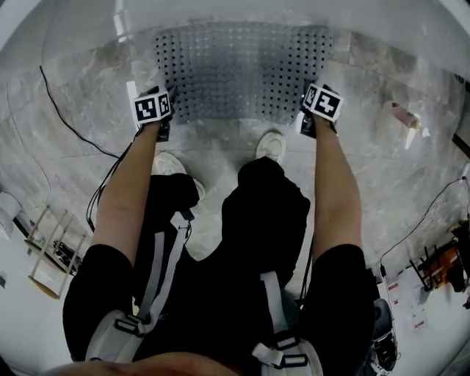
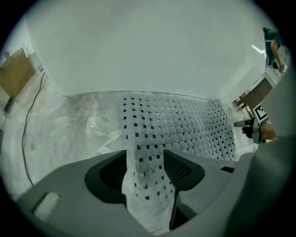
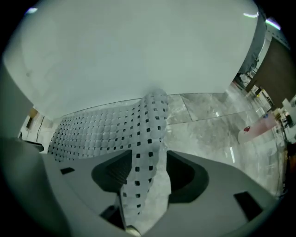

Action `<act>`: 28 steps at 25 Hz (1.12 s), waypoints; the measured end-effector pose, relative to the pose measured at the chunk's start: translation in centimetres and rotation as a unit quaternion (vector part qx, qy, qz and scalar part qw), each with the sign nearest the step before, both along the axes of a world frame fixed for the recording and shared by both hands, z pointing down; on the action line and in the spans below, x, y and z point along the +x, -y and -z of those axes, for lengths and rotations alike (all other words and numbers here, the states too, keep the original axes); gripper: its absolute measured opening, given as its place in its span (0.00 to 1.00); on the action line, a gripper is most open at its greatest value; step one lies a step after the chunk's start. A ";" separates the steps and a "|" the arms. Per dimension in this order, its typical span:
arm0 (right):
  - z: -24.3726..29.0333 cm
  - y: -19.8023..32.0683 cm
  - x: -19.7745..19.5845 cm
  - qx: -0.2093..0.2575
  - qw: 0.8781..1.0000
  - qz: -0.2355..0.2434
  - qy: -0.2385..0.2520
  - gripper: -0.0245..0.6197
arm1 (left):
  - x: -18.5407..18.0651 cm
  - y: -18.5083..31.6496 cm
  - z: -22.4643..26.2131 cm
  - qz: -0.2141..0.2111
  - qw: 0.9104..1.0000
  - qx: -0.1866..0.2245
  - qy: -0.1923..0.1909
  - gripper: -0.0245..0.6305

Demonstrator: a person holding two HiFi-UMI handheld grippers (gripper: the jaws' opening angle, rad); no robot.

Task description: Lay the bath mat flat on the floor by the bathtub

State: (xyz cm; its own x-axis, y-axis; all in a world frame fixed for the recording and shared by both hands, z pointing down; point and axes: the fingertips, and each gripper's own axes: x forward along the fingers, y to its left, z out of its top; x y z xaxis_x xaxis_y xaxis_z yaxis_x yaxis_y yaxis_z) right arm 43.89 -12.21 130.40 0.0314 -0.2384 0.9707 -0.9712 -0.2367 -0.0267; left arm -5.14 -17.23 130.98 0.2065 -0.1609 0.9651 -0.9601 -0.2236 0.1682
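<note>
I find no brand or wording I can read. The only printed marks are the black-and-white square patterns on the marker cube [image 1: 150, 108] of the left tool [image 1: 166, 99] and on the cube [image 1: 324, 101] of the right tool [image 1: 308, 103]. A small bottle [image 1: 402, 115] lies on the floor to the right with a red patch on it, but its print is too small for me to make out.

The bath mat [image 1: 242, 70] is a pale grey rectangle with a woven, cushioned look. It is pierced all over by an even grid of small dark square holes. Most of it lies spread on the grey marbled floor [image 1: 95, 95], with its far edge right up against the white wall of the bathtub [image 1: 242, 11].

I have one tool at each near corner of the mat. In the left gripper view the jaws stand wide apart, and the mat's near left corner rises off the floor as a loose folded strip between them, not pinched. The right gripper view shows the same: jaws spread wide, with the near right corner running up between them in a soft crumpled fold. Both near corners are therefore lifted slightly while the rest lies flat.

The person's two pale shoes [image 1: 272, 145] stand just behind the mat's near edge, and a thin black cable [image 1: 66, 110] trails over the floor at the left.
</note>
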 end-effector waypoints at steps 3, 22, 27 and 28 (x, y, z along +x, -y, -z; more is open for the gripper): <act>4.3 -0.4 -1.7 0.019 1.000 0.008 0.018 0.37 | -0.7 -0.1 4.6 -0.003 1.000 0.014 0.014 0.40; 63.6 3.7 -14.6 0.314 0.943 0.074 0.078 0.05 | 9.5 1.8 64.2 -0.016 0.965 0.243 -0.097 0.04; 82.2 4.8 -18.0 0.426 0.894 0.099 0.096 0.05 | 11.6 3.1 83.9 -0.013 0.925 0.353 -0.138 0.04; 85.6 4.9 -18.3 0.445 0.884 0.101 0.098 0.05 | 11.9 3.1 87.3 -0.010 0.916 0.374 -0.146 0.04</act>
